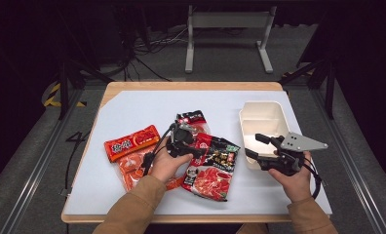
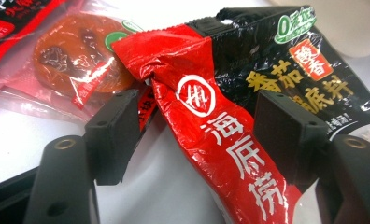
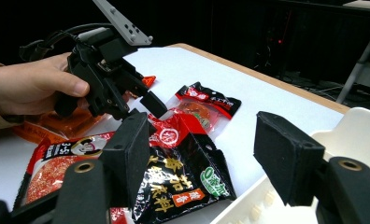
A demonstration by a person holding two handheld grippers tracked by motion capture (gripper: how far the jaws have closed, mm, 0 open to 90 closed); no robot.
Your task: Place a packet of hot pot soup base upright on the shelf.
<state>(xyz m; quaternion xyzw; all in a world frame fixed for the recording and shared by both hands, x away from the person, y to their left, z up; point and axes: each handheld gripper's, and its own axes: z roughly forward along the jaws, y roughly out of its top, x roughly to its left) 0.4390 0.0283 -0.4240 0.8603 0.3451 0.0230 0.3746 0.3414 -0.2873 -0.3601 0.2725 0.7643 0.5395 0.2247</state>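
Black pads of the left tongs (image 2: 197, 135) sit apart either side of the red/black pouch (image 2: 230, 116), w/ its crinkled red edge between them but not pinched yet; looks like lining up a grab by the seam. Pouch lies flat mid-tabletop (image 1: 132, 102), approx 6 o'clock of a smaller red pouch (image 1: 193, 119); orange packs (image 1: 132, 142) at its 9 o'clock. White tub (image 1: 264, 122) at 3 o'clock, prob. the drop spot. Right tongs (image 1: 253, 146) hover open by the tub's near rim, holding nothing, likely waiting to steady it. Writing: white "海底捞" down the red strip, yellow "番茄" on black, green "0" badge; other print too small.
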